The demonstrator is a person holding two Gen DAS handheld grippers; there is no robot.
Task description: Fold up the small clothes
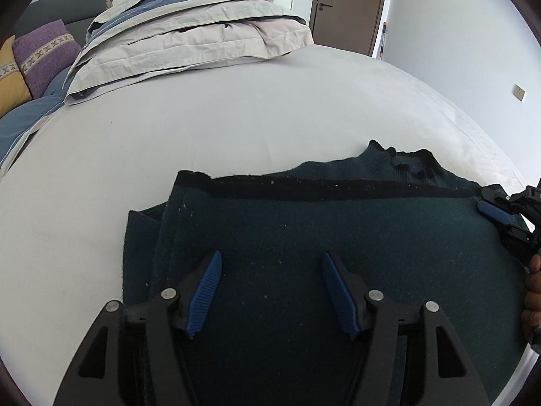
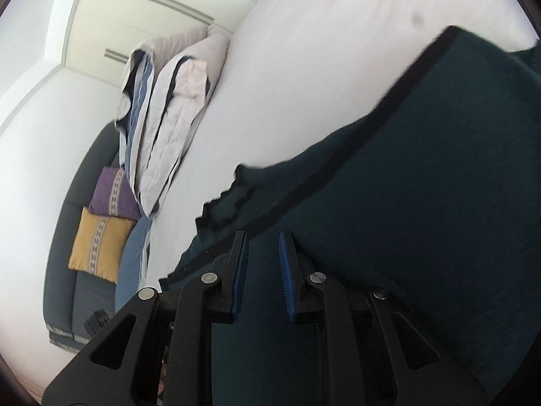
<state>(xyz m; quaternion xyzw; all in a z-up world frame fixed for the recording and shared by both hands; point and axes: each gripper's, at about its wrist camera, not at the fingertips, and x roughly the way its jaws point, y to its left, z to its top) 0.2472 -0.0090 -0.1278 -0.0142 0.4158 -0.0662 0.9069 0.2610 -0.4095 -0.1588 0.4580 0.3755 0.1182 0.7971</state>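
A dark green knit sweater [image 1: 304, 230] lies folded on the white bed sheet [image 1: 169, 128], its black hem band across the top fold and its ruffled collar [image 1: 402, 160] at the far right. My left gripper [image 1: 272, 260] is open and empty just above the sweater's near part. My right gripper [image 2: 263, 240] hovers over the sweater [image 2: 422, 186] near the collar [image 2: 230, 203], jaws a small gap apart with nothing between them. It also shows at the right edge of the left wrist view [image 1: 500, 215].
A stack of folded beige and blue bedding [image 1: 196, 30] sits at the far side of the bed. A grey sofa with purple [image 1: 44, 54] and yellow [image 2: 98, 243] cushions stands beyond it. A brown door [image 1: 348, 3] is in the far wall.
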